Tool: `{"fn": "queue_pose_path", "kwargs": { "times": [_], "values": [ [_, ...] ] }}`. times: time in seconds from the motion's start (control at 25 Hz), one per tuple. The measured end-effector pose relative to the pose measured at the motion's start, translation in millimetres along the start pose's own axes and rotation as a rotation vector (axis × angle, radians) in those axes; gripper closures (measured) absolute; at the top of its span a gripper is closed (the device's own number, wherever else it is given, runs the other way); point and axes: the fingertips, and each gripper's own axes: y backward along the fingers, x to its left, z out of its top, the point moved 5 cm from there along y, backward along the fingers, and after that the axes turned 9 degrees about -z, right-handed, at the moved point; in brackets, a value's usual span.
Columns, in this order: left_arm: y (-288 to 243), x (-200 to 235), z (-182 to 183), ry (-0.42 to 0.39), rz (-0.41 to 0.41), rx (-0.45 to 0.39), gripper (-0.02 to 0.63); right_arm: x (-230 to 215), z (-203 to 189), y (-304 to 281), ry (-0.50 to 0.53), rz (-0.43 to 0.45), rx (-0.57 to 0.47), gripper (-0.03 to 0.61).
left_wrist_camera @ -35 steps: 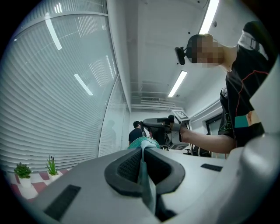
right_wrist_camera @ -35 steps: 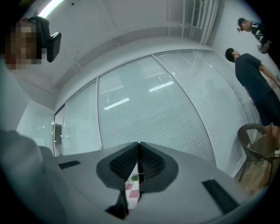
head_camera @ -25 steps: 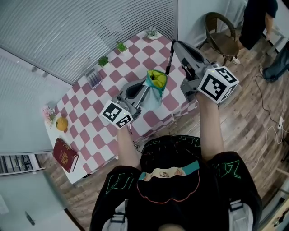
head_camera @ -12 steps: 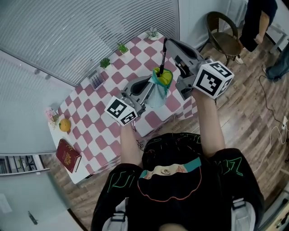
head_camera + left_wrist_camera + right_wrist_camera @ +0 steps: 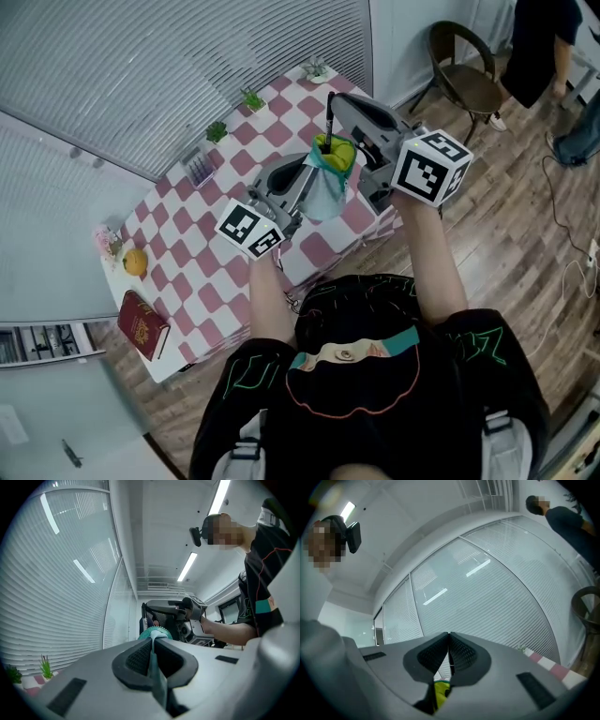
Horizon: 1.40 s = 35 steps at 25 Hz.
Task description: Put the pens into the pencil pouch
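The teal pencil pouch with a yellow-green lining hangs above the checkered table, mouth upward. My left gripper is shut on its edge; in the left gripper view the teal fabric is pinched between the closed jaws of that gripper. My right gripper is shut on a black pen, which stands upright with its lower end at the pouch mouth. In the right gripper view the jaws of that gripper are nearly together, and the yellow-green lining shows just below them.
On the table lie a red book, an orange, a small grey tray and small potted plants along the far edge. A brown chair and a standing person are at the upper right.
My right gripper has carried the pen to the left and lower, from beside the pouch to directly over its mouth. The left gripper and pouch have shifted only slightly.
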Motion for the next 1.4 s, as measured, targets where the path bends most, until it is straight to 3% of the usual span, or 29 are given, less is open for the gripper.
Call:
{"fn": "queue_pose_path", "kwargs": {
  "times": [0.24,0.6,1.0,1.2,1.4],
  "values": [
    [-2.0,2.5,-1.3,-0.015,0.028,0.013,0.612,-2.8,-20.7,-0.8,0.029,-0.008,0.125,0.561],
    [0.8,5.9,-1.0,-0.034,0.053,0.020,0.612,-9.6,-61.9,0.6,0.137,-0.039,0.423,0.577],
    [-2.6,2.4,1.3,-0.049,0.022,0.024,0.612,-6.1,-88.8,-0.4,0.231,-0.015,0.605,0.577],
    [-0.9,3.6,3.2,-0.056,0.042,0.021,0.612,-7.4,-84.5,1.5,0.291,-0.024,0.529,0.577],
    [2.5,12.8,6.6,-0.059,0.119,0.023,0.612,-21.1,-61.1,6.2,0.224,-0.070,0.365,0.577]
  ]
}}
